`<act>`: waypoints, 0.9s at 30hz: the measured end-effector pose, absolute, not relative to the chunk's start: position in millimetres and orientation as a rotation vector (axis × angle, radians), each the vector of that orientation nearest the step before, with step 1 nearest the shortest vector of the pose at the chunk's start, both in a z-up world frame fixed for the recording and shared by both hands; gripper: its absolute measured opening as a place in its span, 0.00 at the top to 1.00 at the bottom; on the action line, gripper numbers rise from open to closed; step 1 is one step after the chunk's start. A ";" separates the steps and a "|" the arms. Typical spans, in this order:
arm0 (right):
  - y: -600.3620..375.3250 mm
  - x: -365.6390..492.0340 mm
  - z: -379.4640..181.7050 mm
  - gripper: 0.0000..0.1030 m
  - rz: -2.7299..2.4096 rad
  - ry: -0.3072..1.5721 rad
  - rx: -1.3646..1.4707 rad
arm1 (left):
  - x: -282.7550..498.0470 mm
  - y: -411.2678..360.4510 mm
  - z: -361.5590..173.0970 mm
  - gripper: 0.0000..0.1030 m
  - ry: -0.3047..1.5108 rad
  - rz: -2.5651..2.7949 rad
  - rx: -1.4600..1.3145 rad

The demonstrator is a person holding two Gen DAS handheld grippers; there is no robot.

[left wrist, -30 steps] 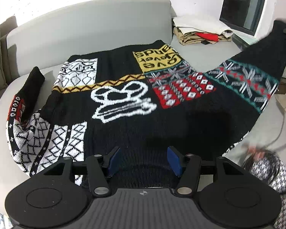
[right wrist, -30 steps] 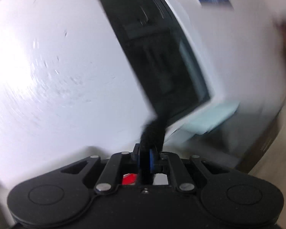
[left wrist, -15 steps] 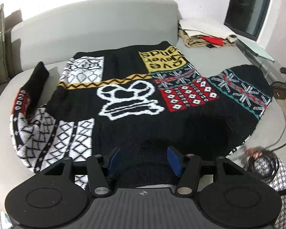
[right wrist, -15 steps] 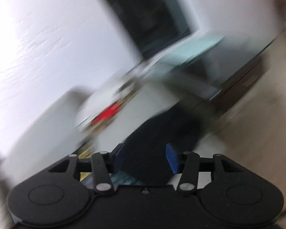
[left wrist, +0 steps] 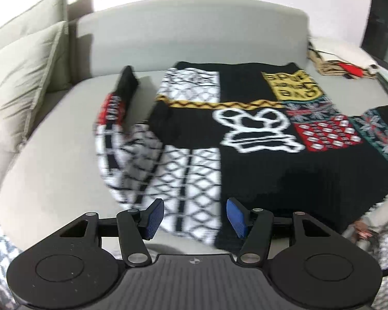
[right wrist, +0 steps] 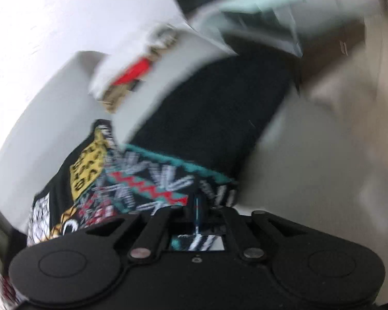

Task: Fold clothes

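Sweater (left wrist: 258, 139) lies spread flat on the grey sofa seat (left wrist: 51, 170), front up: black knit with white lattice panels, a yellow text patch, a red diamond block and a white bone-and-face motif at the centre. One sleeve (left wrist: 116, 113) lies along the sweater's left side, its black cuff pointing toward the backrest (left wrist: 188, 28). My left gripper (left wrist: 195, 218) is spread wide, blue pads (left wrist: 152, 218) apart, holding nothing, just over the near hem where the white lattice meets the black. My right gripper (right wrist: 200, 213) is pressed together on the teal-and-red snowflake sleeve (right wrist: 168, 180) (the view is heavily blurred, but knit shows between the closed fingers). That sleeve's black end (right wrist: 214, 103) stretches away from the gripper across the seat. A folded stack of pale clothes with something red (left wrist: 341, 68) sits at the far right of the seat, near the backrest. Two beige cushions (left wrist: 20, 77) lean at the sofa's left end.
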State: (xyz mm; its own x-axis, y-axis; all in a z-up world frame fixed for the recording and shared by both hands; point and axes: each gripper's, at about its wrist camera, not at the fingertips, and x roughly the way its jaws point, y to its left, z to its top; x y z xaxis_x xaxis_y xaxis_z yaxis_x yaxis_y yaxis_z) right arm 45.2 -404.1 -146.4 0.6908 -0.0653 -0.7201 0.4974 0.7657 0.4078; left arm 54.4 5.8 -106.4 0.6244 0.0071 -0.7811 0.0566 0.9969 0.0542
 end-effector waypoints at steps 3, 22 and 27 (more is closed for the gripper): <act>-373.5 39.1 -120.1 0.94 -0.168 0.748 0.624 | 59.0 20.0 -107.9 0.48 0.902 -0.012 0.051; -202.4 66.2 -151.3 0.86 0.102 1.054 0.400 | 108.8 32.4 -151.4 0.72 1.022 -0.089 0.228; -187.9 55.9 -81.0 0.75 0.153 0.889 0.352 | 103.8 78.2 -85.0 0.35 0.830 -0.083 0.104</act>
State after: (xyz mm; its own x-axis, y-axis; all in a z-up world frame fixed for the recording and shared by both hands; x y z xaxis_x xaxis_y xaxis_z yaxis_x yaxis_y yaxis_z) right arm 55.9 -187.9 -81.0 0.6242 0.2749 -0.7313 0.0138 0.9320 0.3622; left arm 103.8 78.2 -85.0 0.6723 -0.0328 -0.7396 0.1141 0.9917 0.0598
